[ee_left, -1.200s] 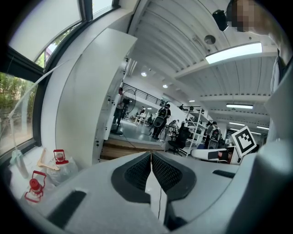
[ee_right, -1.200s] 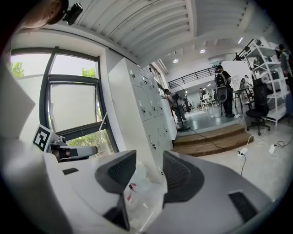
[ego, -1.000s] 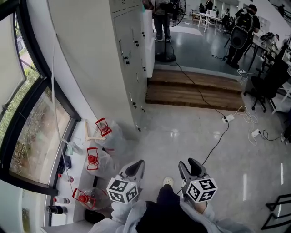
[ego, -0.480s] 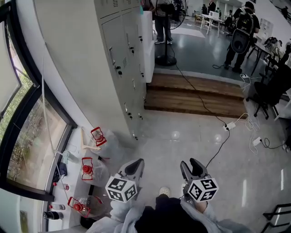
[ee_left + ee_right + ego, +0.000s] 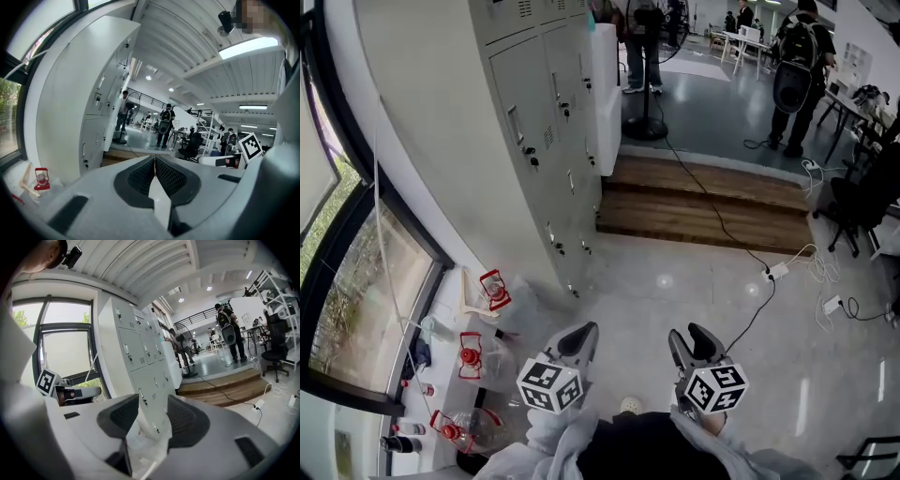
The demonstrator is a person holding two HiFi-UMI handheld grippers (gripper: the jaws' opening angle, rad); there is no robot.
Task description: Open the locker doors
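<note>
The locker doors (image 5: 534, 141) are seen shut, every one flush in the grey bank, with small latches and handles set down their fronts. The bank stands ahead of both tools and off to their left, well apart from either, so no handle is within reach.

The left tool (image 5: 578, 339) is held low by the body, its pads pressed together with nothing between them. It is judged to be merely carried, not readied. The right tool (image 5: 698, 339) is held level beside it, its jaws parted to a middling gap and empty. Through that gap the lower doors are framed in its own view, so it is judged the likelier one for the first handle.

Ahead and to the right of the right tool, a wooden step (image 5: 703, 202) and a floor cable (image 5: 741, 281) are in view. Left of the left tool, small red-topped items (image 5: 492, 289) are crowded on the sill beneath the window (image 5: 356, 300).

The task is judged not begun: the distance to the bank must be closed first.
</note>
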